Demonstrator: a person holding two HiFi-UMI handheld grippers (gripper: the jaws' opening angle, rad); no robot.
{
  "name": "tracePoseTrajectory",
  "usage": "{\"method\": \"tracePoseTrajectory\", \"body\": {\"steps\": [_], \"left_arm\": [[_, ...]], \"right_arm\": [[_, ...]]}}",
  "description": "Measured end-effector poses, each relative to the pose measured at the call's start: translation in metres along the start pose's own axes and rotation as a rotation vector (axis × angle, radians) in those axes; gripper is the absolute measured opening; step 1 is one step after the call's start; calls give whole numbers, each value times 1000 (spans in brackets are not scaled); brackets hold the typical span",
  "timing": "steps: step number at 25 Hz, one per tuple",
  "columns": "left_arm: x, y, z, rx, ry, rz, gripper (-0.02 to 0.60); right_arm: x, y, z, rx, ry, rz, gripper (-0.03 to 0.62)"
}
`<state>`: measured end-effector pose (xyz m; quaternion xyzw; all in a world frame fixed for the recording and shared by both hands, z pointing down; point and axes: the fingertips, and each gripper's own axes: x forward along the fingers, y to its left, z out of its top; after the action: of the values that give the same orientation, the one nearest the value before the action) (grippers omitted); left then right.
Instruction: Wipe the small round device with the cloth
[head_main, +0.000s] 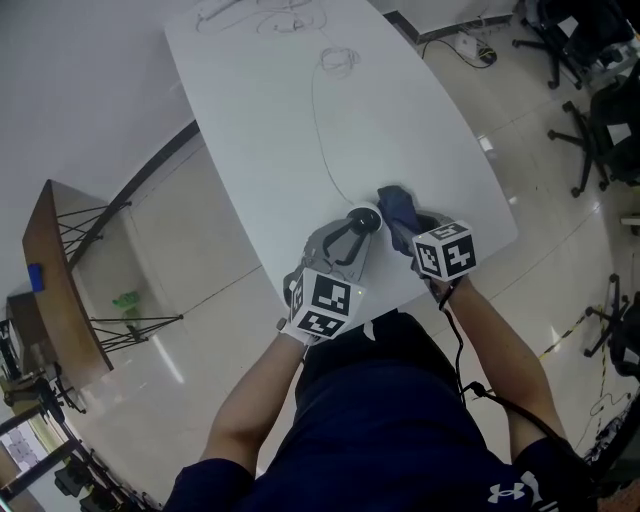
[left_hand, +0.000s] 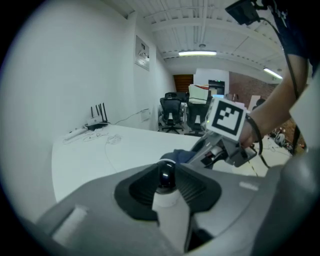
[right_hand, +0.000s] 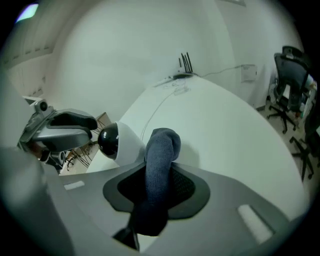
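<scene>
The small round device (head_main: 363, 219), white with a glossy black dome, is held just above the near edge of the white table (head_main: 300, 100). My left gripper (head_main: 352, 232) is shut on it; in the left gripper view its white body (left_hand: 167, 197) stands upright between the jaws. My right gripper (head_main: 408, 228) is shut on the dark blue cloth (head_main: 397, 207), whose folded end (right_hand: 160, 155) sticks up past the jaws. The cloth sits just right of the device (right_hand: 118, 142), close to it; whether they touch I cannot tell.
A thin white cable (head_main: 318, 110) runs from the device to the table's far end, where a router (right_hand: 186, 64) and loose cords lie. Office chairs (head_main: 585, 95) stand on the floor at right. A wooden rack (head_main: 60, 275) stands at left.
</scene>
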<state>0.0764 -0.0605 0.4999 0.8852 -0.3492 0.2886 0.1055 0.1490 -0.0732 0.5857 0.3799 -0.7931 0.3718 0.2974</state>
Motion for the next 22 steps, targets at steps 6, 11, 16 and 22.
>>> {"method": "tracePoseTrajectory", "body": {"steps": [6, 11, 16, 22], "left_arm": [[-6, 29, -1, -206, -48, -1, 55], [4, 28, -3, -227, -15, -38, 51], [4, 26, 0, -212, -9, -39, 51], [3, 24, 7, -192, -27, -26, 61]], "right_arm": [[-54, 50, 53, -277, -231, 2, 109], [-46, 84, 52, -374, -207, 21, 109], [-36, 70, 42, -303, -195, -27, 107], [-32, 40, 29, -153, -191, -38, 107]]}}
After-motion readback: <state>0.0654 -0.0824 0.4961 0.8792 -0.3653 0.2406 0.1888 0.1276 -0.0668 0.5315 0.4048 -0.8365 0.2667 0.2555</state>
